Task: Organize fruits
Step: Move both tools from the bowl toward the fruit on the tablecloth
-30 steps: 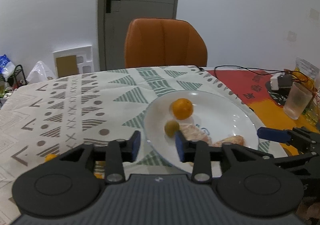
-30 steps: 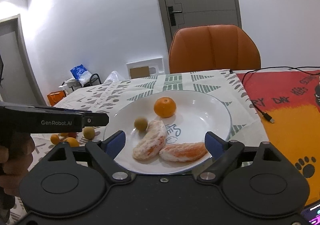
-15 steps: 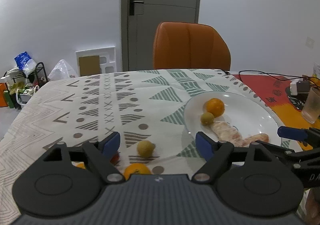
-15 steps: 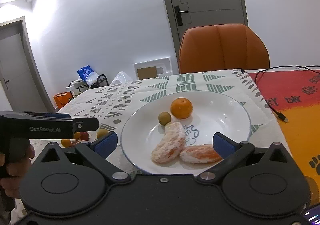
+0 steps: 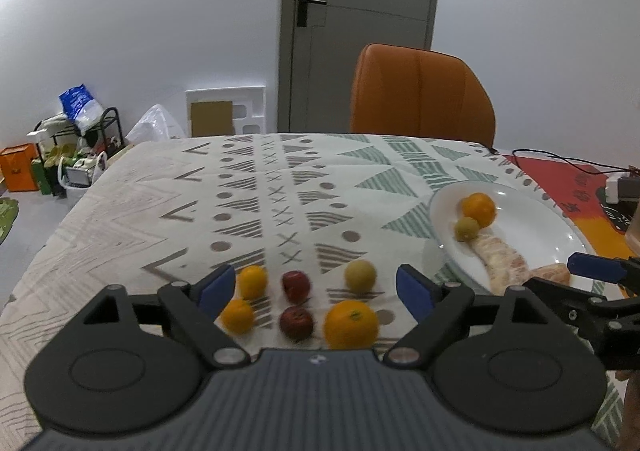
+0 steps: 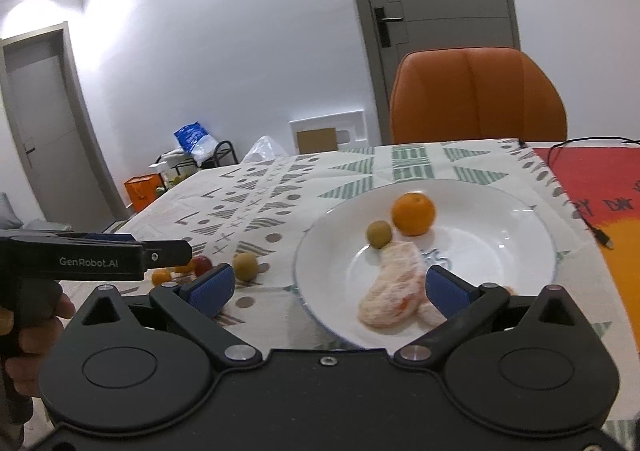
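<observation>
Our left claw [image 5: 316, 287] is spread wide with nothing between its blue pads, and it has swung away from the plate since a second ago, when it sat narrowed right at the rim. Framed between its fingers now lies a loose cluster of fruit on the patterned table [image 5: 160, 203]: a big orange [image 5: 351, 324] nearest us, two dark red fruits [image 5: 296, 324] beside it, two small oranges [image 5: 244, 299] by the left pad, and a yellow-green fruit [image 5: 360, 276] a little further out. Half a second back we saw only part of that cluster. Off to the right sits the white plate [image 5: 532, 219], and on it an orange [image 5: 478, 209] touching a small green fruit [image 5: 467, 228], with peeled citrus segments [image 5: 500, 261] lying nearer.

Our right claw [image 6: 328, 289] is wide apart too, empty, hanging low over the near rim of the plate [image 6: 500, 251], closer in than before; the peeled segment [image 6: 394, 291] sits between its pads, though we cannot tell whether the right pad touches it. Beyond the table stands the orange chair [image 6: 476, 95]
</observation>
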